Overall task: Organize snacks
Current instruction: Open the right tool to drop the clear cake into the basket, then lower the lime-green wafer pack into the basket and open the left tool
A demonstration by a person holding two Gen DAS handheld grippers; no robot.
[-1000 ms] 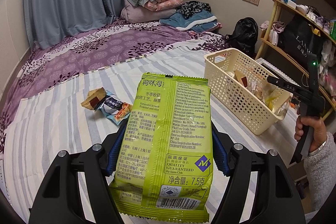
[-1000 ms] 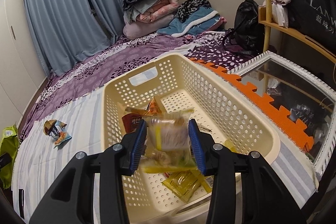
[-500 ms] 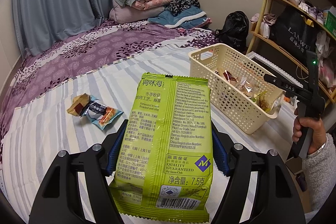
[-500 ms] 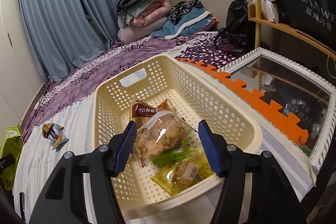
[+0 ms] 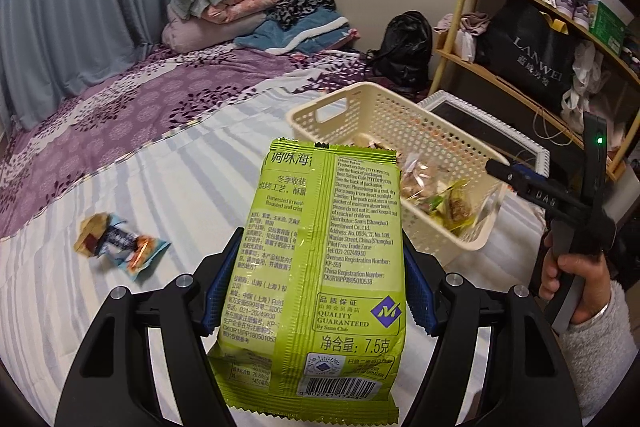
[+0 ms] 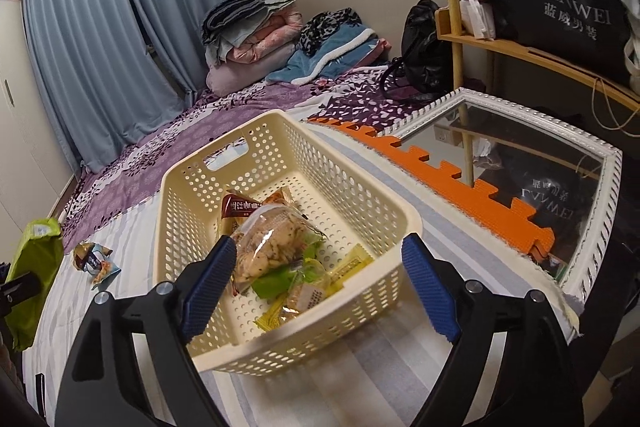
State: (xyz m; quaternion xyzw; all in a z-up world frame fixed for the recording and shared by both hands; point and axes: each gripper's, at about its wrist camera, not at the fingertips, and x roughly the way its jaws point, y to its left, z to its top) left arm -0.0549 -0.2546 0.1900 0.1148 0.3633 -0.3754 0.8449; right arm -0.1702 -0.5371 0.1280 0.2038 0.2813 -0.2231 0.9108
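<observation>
My left gripper (image 5: 314, 285) is shut on a green seaweed snack packet (image 5: 320, 267), held upright above the striped bedsheet. Beyond it stands the cream perforated basket (image 5: 448, 147) with several snacks inside. My right gripper (image 6: 316, 277) hovers over the basket's near rim (image 6: 304, 331), its jaws opening with nothing pressed between them. A clear bag of biscuits (image 6: 272, 247) lies in the basket just past the left pad, on other wrappers. Two small wrapped snacks (image 5: 118, 241) lie on the sheet to the left. In the left wrist view a hand holds the right gripper (image 5: 504, 171) at the basket's right end.
A white-framed mirror (image 6: 516, 163) and orange foam mat (image 6: 460, 179) lie right of the basket. A wooden shelf (image 6: 520, 43) with a black bag stands behind them. Folded bedding (image 5: 232, 3) is piled at the far end of the purple bedspread. Curtains hang at the left.
The right gripper let go of the clear biscuit bag, which dropped into the basket, and its jaws spread wide. The left gripper carried the green packet closer to the basket.
</observation>
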